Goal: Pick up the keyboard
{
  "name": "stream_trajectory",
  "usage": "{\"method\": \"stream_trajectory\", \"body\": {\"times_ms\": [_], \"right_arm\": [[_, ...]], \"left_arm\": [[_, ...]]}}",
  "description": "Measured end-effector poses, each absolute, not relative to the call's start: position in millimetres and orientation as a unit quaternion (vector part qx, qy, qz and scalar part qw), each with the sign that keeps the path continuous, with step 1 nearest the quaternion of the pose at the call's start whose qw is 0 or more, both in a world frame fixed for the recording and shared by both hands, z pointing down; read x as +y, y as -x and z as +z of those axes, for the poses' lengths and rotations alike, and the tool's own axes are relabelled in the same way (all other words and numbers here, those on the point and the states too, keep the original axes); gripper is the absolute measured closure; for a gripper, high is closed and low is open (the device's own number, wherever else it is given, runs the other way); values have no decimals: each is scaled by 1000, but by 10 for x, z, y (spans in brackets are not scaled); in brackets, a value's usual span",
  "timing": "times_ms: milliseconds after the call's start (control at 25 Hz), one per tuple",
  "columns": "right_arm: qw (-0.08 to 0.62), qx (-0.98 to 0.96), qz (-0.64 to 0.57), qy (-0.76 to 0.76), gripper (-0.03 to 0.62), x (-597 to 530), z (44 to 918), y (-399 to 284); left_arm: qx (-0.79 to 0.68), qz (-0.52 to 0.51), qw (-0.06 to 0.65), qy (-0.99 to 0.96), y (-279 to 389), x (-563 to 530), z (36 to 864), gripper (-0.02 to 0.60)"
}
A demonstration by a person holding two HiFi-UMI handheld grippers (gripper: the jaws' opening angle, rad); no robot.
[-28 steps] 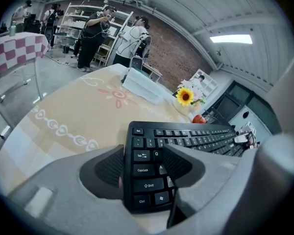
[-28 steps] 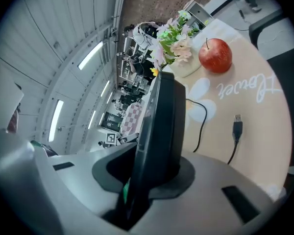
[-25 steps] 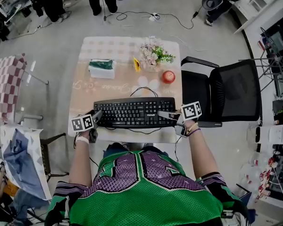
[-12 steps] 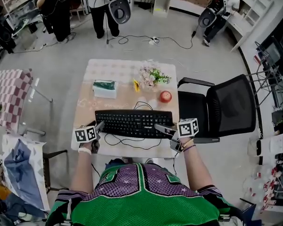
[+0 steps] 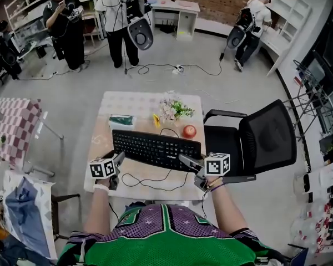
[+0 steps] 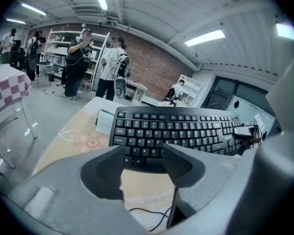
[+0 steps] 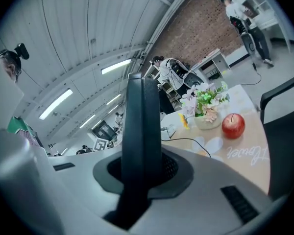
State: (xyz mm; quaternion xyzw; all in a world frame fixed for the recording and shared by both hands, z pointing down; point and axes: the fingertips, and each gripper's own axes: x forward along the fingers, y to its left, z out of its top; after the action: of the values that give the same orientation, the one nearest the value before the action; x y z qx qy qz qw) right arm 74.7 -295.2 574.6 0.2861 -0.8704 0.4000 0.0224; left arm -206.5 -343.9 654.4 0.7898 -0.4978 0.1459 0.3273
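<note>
keyboard (image 5: 157, 148) mid-frame: light, stiff plastic, probably slick. left gripper (image 5: 120, 158) and right gripper (image 5: 184, 159) clamped on its ends; cable (image 5: 150, 182) dangles.

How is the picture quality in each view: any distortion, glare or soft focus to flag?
Head view: strong fisheye bending toward the edges, even light, keyboard sharp. Left gripper view: ceiling strip lights blow out, left tongs up close look soft. Right gripper view: dark rounded corners, keyboard edge in the right tongs is a dark slab, apple crisp.
</note>
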Motion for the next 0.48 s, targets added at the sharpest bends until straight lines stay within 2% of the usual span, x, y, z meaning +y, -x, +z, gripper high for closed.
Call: {"method": "stream_trajectory", "body": {"times_ms": [480], "right_arm": [[-2,-874,327,-360,519,-2975,5250,-952]], "left_arm": [[-483,95,258,-831,1709,-3479,5648,334]]}}
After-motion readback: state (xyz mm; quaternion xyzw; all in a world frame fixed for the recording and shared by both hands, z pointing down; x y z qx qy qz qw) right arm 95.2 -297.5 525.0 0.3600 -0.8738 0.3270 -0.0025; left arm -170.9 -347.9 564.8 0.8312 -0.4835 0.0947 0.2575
